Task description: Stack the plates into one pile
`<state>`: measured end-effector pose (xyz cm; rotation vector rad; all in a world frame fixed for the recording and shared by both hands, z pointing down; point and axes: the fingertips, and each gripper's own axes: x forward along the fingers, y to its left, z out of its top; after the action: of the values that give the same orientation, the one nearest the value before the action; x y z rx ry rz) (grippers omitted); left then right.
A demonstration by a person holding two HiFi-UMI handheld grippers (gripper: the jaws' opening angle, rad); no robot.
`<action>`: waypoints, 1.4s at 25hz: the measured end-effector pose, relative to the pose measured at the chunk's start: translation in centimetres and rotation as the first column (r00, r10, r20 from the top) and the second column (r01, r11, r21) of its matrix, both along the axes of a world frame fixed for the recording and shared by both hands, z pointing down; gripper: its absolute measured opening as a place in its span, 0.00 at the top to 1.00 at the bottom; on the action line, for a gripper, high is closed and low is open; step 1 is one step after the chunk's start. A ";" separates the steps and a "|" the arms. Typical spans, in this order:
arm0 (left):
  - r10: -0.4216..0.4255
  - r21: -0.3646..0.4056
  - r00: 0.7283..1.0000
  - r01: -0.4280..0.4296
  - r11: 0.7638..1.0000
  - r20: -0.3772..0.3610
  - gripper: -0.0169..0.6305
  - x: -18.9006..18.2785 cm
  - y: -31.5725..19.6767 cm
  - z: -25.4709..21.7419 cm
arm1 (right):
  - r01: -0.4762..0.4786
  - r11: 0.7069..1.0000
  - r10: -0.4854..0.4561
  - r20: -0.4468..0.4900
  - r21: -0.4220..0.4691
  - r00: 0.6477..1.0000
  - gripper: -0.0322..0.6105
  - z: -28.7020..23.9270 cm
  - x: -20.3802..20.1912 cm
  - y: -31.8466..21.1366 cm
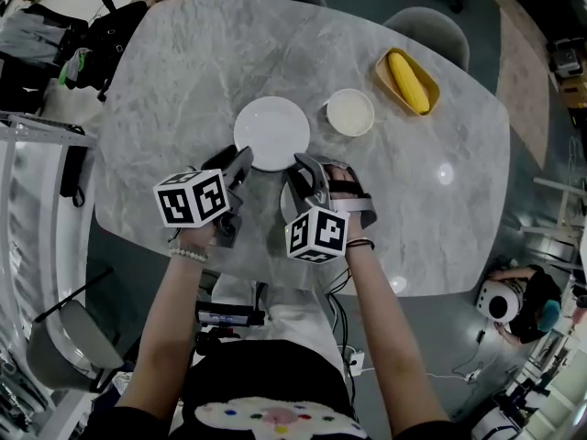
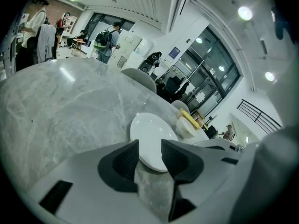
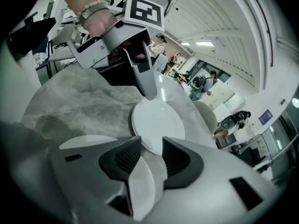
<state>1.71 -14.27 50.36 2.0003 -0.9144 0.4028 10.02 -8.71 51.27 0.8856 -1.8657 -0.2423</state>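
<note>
Both the left hand-held gripper [image 2: 150,153] and right hand-held gripper [image 3: 152,154] gape beside the white plate [image 1: 271,132].

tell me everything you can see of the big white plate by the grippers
The white plate is round, plain and glossy, ceramic by its look, with a low raised rim. It lies flat and empty on the grey marble-look table. Whether it is one plate or several stacked cannot be told. Its near edge shows between the open jaws of the left gripper and of the right gripper; neither grips it.
</note>
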 end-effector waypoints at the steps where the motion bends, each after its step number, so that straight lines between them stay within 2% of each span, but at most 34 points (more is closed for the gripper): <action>1: 0.005 0.003 1.000 -0.005 1.000 -0.002 0.74 0.1 0.1 -0.2 | -0.015 1.000 0.015 0.018 -0.001 1.000 0.72 -0.2 0.0 0.1; 8: 0.061 0.020 0.997 -0.060 0.998 -0.036 0.73 0.5 1.3 -2.2 | -0.158 0.987 0.155 0.143 0.010 0.978 0.72 -2.8 0.6 1.8; 14: 0.149 -0.025 0.986 -0.151 0.988 -0.072 0.73 1.8 3.8 -2.0 | -0.291 0.957 0.281 0.204 0.021 0.938 0.72 -4.0 2.2 4.8; 19: 0.226 -0.083 0.968 -0.235 0.968 -0.111 0.73 3.5 5.9 -1.4 | -0.389 0.921 0.374 0.261 0.007 0.890 0.72 -4.9 3.2 6.8; 24: 0.260 -0.149 0.952 -0.284 0.947 -0.161 0.72 4.9 7.6 -0.7 | -0.468 0.884 0.448 0.302 -0.007 0.841 0.72 -5.3 4.0 8.7; 30: 0.319 -0.206 0.936 -0.344 0.916 -0.146 0.71 5.7 9.6 0.7 | -0.522 0.852 0.506 0.308 -0.034 0.806 0.72 -4.7 4.4 11.2; 35: 0.350 -0.226 0.929 -0.370 0.901 -0.124 0.71 6.0 10.4 1.7 | -0.549 0.834 0.539 0.300 -0.059 0.787 0.72 -3.8 4.5 12.8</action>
<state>7.67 -3.87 52.07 1.9356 -0.4145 0.6063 14.48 4.06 47.49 1.5122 -1.7899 0.2429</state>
